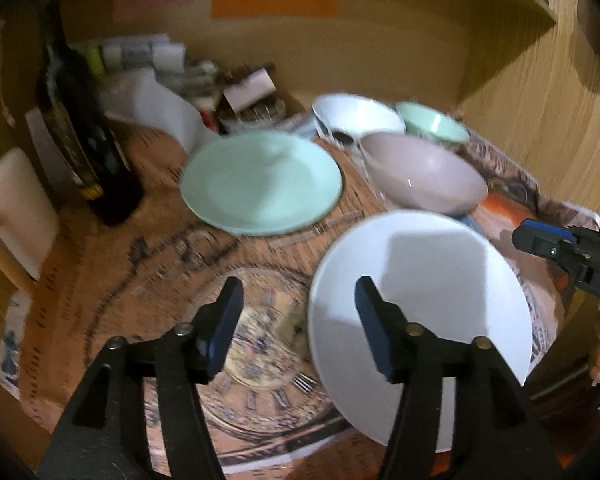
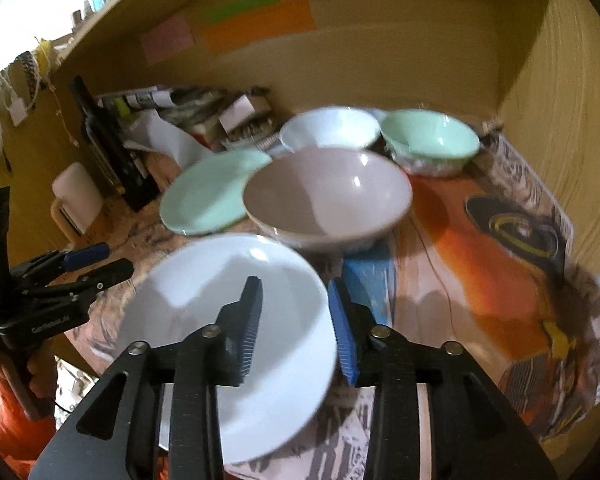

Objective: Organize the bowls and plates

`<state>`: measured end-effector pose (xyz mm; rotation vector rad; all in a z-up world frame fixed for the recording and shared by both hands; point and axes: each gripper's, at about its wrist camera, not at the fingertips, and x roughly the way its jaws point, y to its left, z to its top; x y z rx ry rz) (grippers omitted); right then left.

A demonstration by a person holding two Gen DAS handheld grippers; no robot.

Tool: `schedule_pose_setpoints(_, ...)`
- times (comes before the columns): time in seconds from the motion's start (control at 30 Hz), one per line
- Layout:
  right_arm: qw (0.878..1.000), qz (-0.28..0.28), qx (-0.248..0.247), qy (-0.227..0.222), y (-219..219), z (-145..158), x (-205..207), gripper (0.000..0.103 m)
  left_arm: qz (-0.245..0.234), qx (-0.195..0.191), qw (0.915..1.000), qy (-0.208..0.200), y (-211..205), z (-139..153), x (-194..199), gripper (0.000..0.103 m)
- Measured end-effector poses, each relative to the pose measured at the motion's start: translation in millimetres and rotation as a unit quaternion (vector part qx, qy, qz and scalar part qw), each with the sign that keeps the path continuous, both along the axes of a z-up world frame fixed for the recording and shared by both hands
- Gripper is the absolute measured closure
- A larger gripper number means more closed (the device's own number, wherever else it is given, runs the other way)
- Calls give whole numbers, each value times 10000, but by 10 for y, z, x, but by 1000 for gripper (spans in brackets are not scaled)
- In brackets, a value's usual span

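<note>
A white plate (image 1: 420, 304) (image 2: 236, 332) lies at the near edge of the table. A mint plate (image 1: 260, 182) (image 2: 208, 192) lies behind it to the left. A pinkish bowl (image 1: 424, 170) (image 2: 328, 196), a white bowl (image 1: 356, 114) (image 2: 330, 128) and a mint bowl (image 1: 434, 122) (image 2: 430, 140) stand at the back. My left gripper (image 1: 298, 292) is open and empty above the white plate's left rim. My right gripper (image 2: 294, 292) is open, straddling the white plate's right rim; it also shows in the left wrist view (image 1: 540, 240).
A dark bottle (image 1: 84, 128) (image 2: 108, 140) stands at the left. A white jug (image 1: 16, 216) (image 2: 74, 196) stands beside it. Papers and boxes (image 1: 220, 88) clutter the back. A wooden wall (image 2: 560, 120) bounds the right. A patterned cloth (image 1: 160, 272) covers the table.
</note>
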<state>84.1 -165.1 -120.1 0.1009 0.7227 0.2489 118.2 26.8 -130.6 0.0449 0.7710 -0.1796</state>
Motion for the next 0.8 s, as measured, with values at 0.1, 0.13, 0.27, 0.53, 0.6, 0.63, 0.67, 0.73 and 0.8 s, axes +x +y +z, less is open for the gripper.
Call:
schedule_pose_setpoints(0.1,9997,77,-14,-226,76,148,55,59,91,-40,9997,-200,92,135,-16,31)
schedule_pose_setpoints(0.13,9995,104,-15,-295,97,193,77,55,127,-54,9996,-264,126,181,-11,25)
schedule_pose_setpoints(0.27,9985,196,-53,-515,197,364,195,45,271,-79,9982,-521,253,340,35,10)
schedule_pose_setpoints(0.53,9964,459,-131,-699,426,612,596,38,562,-54,9955,-766,493,557,210,6)
schedule_pose_setpoints(0.6,9960,545,-228,-675,515,624,755,38,620,-42,9950,-784,559,588,285,6)
schedule_pose_setpoints(0.63,9958,571,-266,-664,546,619,807,38,639,-46,9949,-779,587,597,312,6)
schedule_pose_setpoints(0.67,9955,605,-324,-660,584,614,876,38,664,-52,9949,-760,619,603,359,5)
schedule_pose_setpoints(0.73,9949,600,-483,-653,644,601,1016,38,726,-60,9948,-711,671,597,456,5)
schedule_pose_setpoints(0.8,9946,673,-557,-565,707,555,1177,38,802,-44,9947,-636,727,577,575,5)
